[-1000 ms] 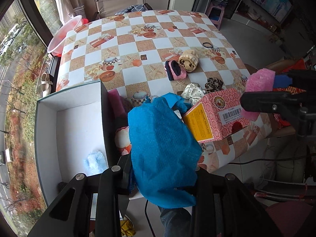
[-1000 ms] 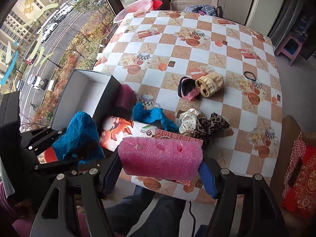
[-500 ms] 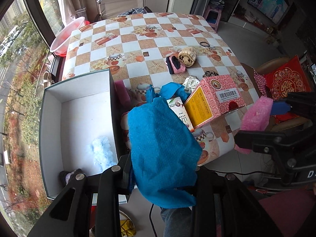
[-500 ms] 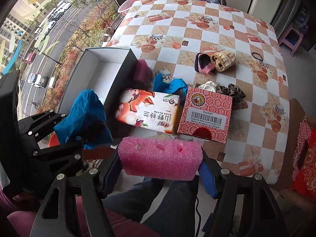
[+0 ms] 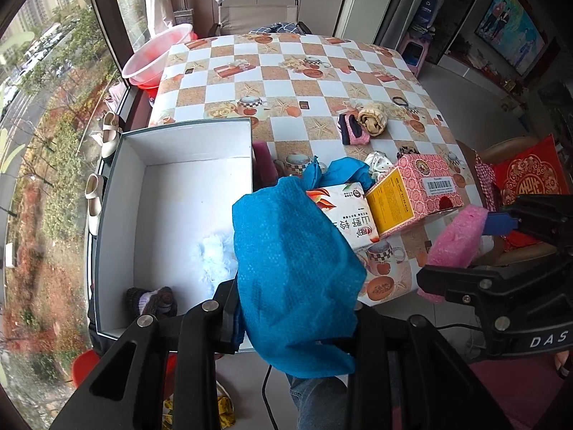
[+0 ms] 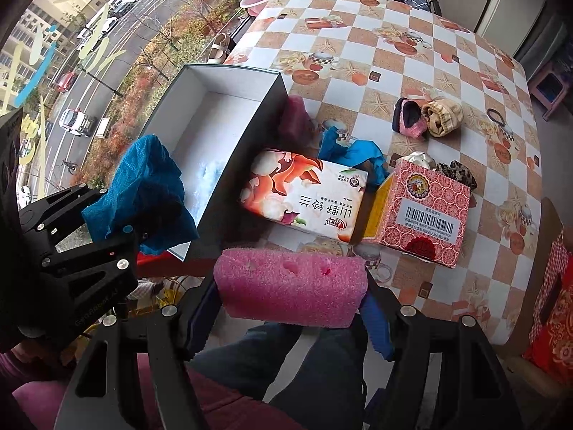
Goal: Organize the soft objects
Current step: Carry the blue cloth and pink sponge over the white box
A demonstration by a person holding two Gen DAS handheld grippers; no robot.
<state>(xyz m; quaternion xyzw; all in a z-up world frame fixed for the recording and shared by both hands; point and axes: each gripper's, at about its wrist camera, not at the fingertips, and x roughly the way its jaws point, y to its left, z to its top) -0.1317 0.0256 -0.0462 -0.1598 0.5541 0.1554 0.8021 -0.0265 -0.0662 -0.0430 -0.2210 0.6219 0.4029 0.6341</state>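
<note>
Blue cloth [image 5: 293, 279] is hanging pinched in the left claw [image 5: 293, 326], near edge of the open white box [image 5: 172, 143]. Right claw [image 6: 290, 301] is gripping a pink sponge [image 6: 290, 286] off the table [image 6: 429, 68]. Farther: tissue pack [image 6: 304, 197], pink carton [image 6: 426, 211], socks [image 6: 426, 118].

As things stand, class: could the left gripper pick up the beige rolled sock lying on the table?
Probably not. The left gripper is already shut on the blue cloth, and the beige rolled sock lies beyond the tissue pack and pink box.
</note>
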